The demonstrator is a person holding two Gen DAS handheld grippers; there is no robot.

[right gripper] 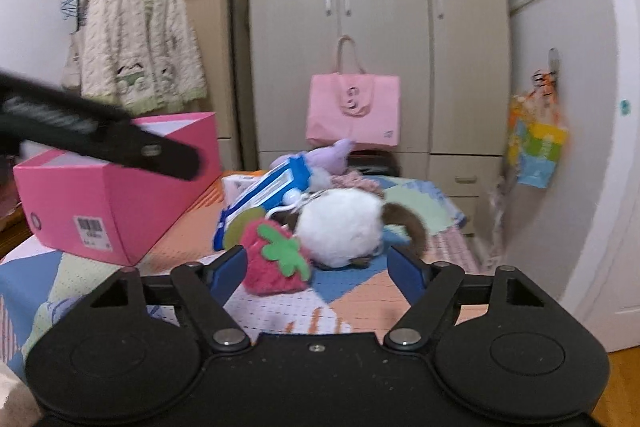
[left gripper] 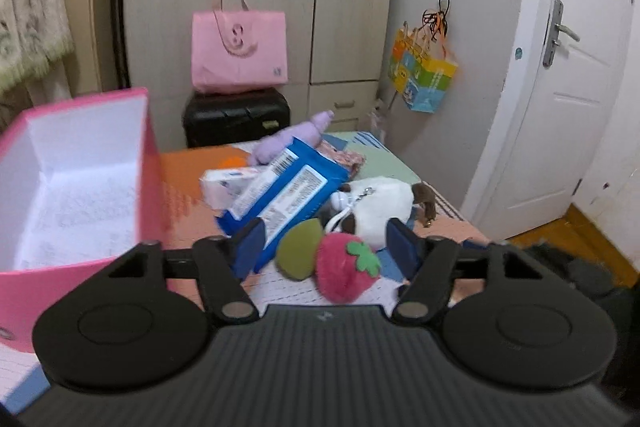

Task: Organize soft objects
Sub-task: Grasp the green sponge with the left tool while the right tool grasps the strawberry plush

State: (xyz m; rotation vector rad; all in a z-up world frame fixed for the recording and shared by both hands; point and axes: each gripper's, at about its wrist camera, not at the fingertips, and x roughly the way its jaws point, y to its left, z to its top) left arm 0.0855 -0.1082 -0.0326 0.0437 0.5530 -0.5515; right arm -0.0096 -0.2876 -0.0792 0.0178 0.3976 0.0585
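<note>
On a bed (right gripper: pixel 352 291) with a patchwork cover, the soft things lie heaped near the middle – a strawberry plush (left gripper: pixel 346 267) at the near side, touching a green plush (left gripper: pixel 298 253) and a white-and-brown plush (left gripper: pixel 380 203); behind these a blue packet (left gripper: pixel 288 195) leans over a small white packet (left gripper: pixel 228 185), and a purple plush (left gripper: pixel 296 139) lies toward the far edge. An open pink box (left gripper: pixel 76 187) stands at the bed's left side, its inside bare and white. The left gripper (left gripper: pixel 324 247) has its jaws apart, the strawberry and green plush showing between the blue pads but not pressed. The right gripper (right gripper: pixel 318 267) is likewise released, grasping nothing – the strawberry sits just beyond its left pad.
</note>
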